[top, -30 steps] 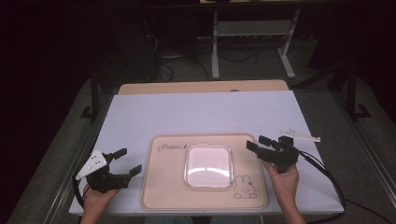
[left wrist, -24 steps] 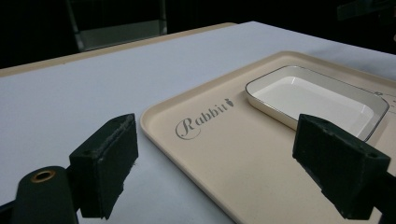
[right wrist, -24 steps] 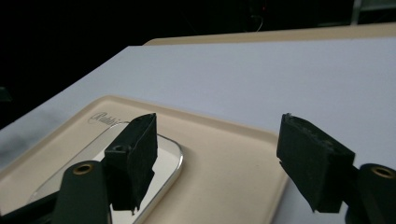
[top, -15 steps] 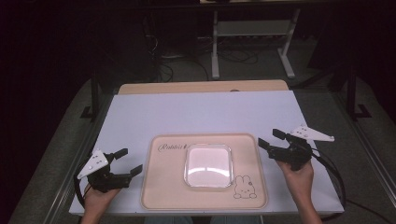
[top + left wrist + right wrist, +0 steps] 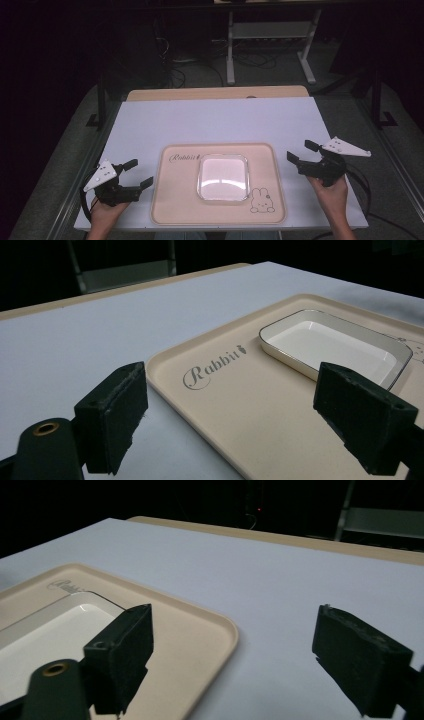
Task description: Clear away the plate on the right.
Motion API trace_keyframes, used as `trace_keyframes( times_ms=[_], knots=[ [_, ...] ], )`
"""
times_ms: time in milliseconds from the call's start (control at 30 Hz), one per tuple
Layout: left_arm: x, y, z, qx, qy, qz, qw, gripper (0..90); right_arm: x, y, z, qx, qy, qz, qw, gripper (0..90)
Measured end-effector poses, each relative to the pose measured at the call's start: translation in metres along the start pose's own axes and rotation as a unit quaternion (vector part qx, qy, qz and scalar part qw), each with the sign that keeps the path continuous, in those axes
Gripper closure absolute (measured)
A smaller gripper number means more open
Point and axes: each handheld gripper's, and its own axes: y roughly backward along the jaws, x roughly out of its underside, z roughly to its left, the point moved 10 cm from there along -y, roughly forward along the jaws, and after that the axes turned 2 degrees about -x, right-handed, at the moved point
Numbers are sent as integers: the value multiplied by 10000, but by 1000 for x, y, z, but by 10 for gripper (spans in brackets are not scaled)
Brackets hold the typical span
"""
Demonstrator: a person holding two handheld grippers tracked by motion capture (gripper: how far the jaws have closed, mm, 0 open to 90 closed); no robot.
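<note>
White dish (image 5: 223, 177) sits mid tray (image 5: 170, 200) on counter (image 5: 215, 120). Left gripper (image 5: 133, 173) w/ jaws released, just left of tray. Right gripper (image 5: 300, 152) off tray's right edge, jaws just been opening, nothing betw. them.

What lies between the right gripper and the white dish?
Between the right gripper and the white dish lies the beige tray's bare rim area and a strip of white table, per the high view.
</note>
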Motion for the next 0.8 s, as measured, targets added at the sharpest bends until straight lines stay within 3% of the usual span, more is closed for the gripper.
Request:
trace_keyframes(
  times_ms=[467,633,800],
  knots=[
    [-1,0,0,21,59,-41,10000,140,19,21,-10,184,162,131,9996,145],
    [-1,-1,-1,51,32,-19,10000,140,35,25,-13,216,120,279,9993,143],
    [0,-2,-2,65,-26,19,10000,140,38,28,-9,164,64,239,9996,145]
  ],
)
